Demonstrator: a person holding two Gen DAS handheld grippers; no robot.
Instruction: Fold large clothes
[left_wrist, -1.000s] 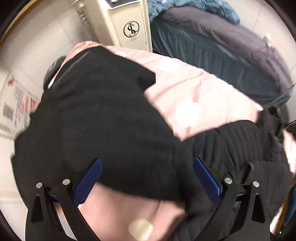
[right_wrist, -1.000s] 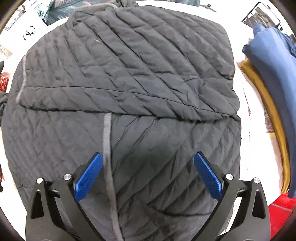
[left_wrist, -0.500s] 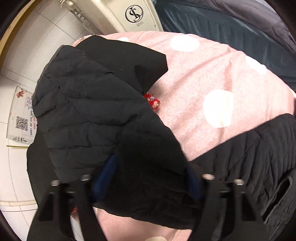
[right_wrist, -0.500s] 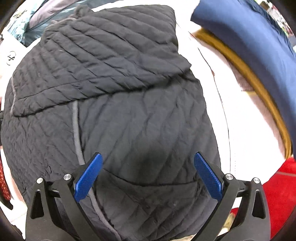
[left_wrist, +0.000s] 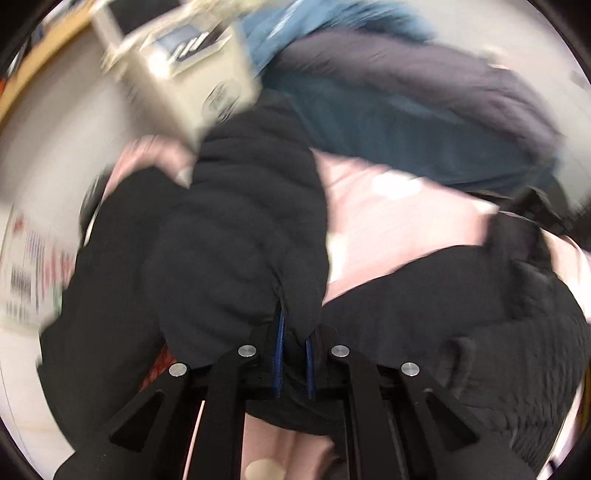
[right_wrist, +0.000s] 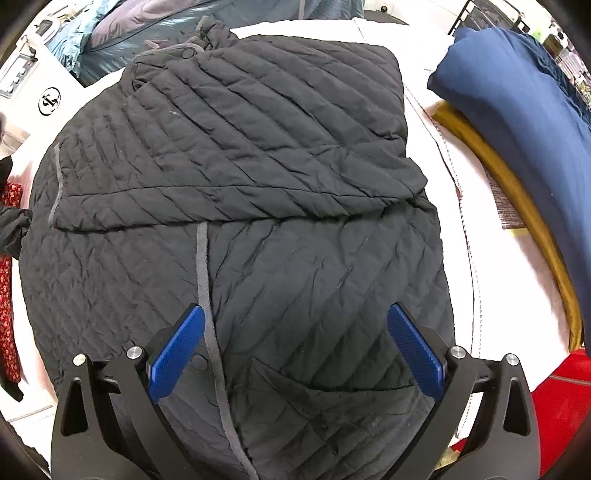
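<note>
A black quilted jacket (right_wrist: 236, 229) lies spread on the bed, its right sleeve folded across the chest. My right gripper (right_wrist: 293, 350) is open and empty, hovering over the jacket's lower front beside the grey zipper strip (right_wrist: 203, 266). In the blurred left wrist view, my left gripper (left_wrist: 294, 354) is shut on the jacket's black sleeve (left_wrist: 236, 251), which drapes up and away from the blue pads (left_wrist: 279, 343). The jacket body (left_wrist: 480, 332) lies to the right on a pink dotted sheet (left_wrist: 388, 221).
A cream appliance (left_wrist: 192, 85) stands at the back left. Dark teal and purple coats (left_wrist: 424, 122) are piled behind. In the right wrist view a navy garment (right_wrist: 524, 122) and a mustard one (right_wrist: 517, 206) lie at the right, and red fabric (right_wrist: 554, 406) at the lower right.
My left gripper has closed on the black sleeve and swung it up and rightward, blurring the view. My right gripper stayed open and shifted back over the jacket's lower front.
</note>
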